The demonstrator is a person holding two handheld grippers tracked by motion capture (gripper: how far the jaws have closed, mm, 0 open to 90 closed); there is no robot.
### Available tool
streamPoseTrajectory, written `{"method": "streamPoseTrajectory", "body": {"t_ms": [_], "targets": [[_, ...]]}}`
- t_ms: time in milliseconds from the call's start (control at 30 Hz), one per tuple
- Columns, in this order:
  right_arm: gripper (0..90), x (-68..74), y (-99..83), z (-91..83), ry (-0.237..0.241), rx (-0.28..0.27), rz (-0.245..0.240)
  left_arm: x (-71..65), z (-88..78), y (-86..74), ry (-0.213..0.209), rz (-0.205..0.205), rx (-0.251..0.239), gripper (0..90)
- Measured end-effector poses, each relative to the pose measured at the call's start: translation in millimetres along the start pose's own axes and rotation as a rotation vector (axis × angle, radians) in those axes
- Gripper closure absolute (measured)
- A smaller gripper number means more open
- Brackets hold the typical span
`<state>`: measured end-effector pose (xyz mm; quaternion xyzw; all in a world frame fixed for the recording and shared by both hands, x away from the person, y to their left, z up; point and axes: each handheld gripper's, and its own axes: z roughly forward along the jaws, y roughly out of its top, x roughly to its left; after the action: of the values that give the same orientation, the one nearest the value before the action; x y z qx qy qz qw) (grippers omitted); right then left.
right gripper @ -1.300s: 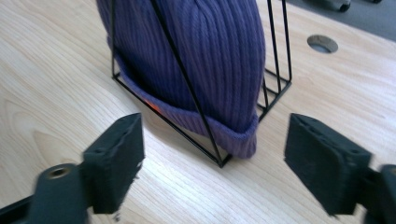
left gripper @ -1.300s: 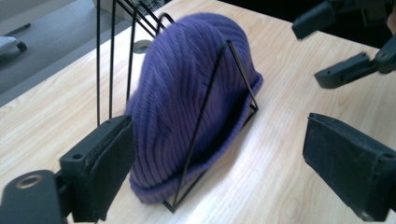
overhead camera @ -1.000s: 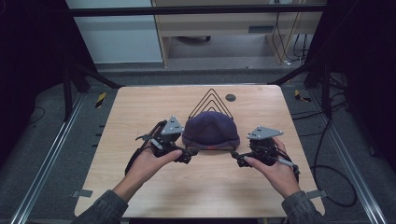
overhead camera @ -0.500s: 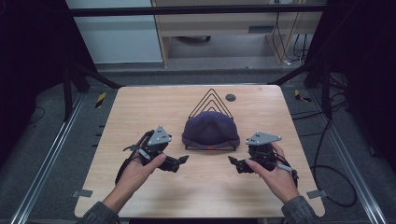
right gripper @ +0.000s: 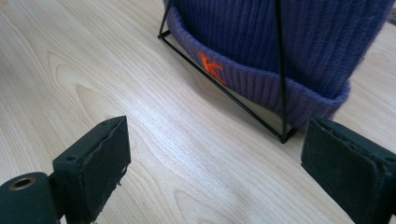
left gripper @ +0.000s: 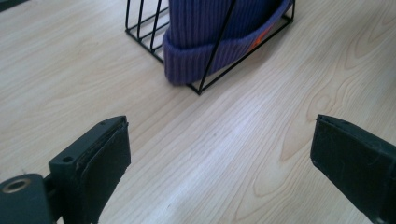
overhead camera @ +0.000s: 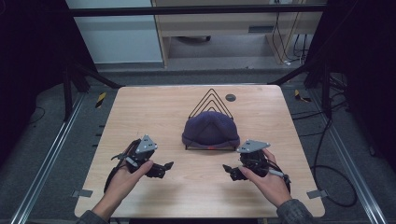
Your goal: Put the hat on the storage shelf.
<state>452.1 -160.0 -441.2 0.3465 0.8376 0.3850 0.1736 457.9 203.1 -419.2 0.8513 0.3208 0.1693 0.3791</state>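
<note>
1. A purple knit hat (overhead camera: 210,130) sits on a black wire rack (overhead camera: 211,100) near the middle of the wooden table (overhead camera: 140,116), slightly toward the far side.
2. The hat stands upright, with its rounded crown pointing up and its folded cuff at the bottom, down at the tabletop.
3. Its long axis runs left to right across the table, parallel to the near edge; the cuff spans almost the full width of the rack's base.
4. The rack's pointed wire triangles rise behind the hat, and their tips show above the crown.
5. In the right gripper view, the cuff carries a small orange mark (right gripper: 211,66), and one thin black wire crosses in front of the hat (right gripper: 280,51).
6. In the left gripper view, the hat's cuff end (left gripper: 187,70) sits inside the rack's corner, with wires slanting across it.
7. The left gripper (overhead camera: 162,168) is near the hat's left front, apart from it; its jaws are spread wide with bare table between them.
8. The right gripper (overhead camera: 229,170) is near the hat's right front, also clear of it, with jaws wide apart and holding nothing.
9. A small dark round disc (overhead camera: 230,97) lies on the table behind the rack, to its right.
</note>
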Motion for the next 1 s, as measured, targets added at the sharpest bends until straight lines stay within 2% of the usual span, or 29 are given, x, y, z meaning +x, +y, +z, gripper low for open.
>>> {"method": "streamPoseTrajectory", "body": {"t_ms": [333, 1000], "targets": [[8.4, 9.7, -5.1, 11.7, 0.023, 0.023, -0.023, 9.6, -0.4, -21.4, 0.013, -0.026, 0.03, 4.6], [8.4, 25.9, -5.6, 29.2, 0.066, 0.045, -0.038, 15.3, 2.4, -45.4, 0.023, -0.034, 0.07, 4.6]]}}
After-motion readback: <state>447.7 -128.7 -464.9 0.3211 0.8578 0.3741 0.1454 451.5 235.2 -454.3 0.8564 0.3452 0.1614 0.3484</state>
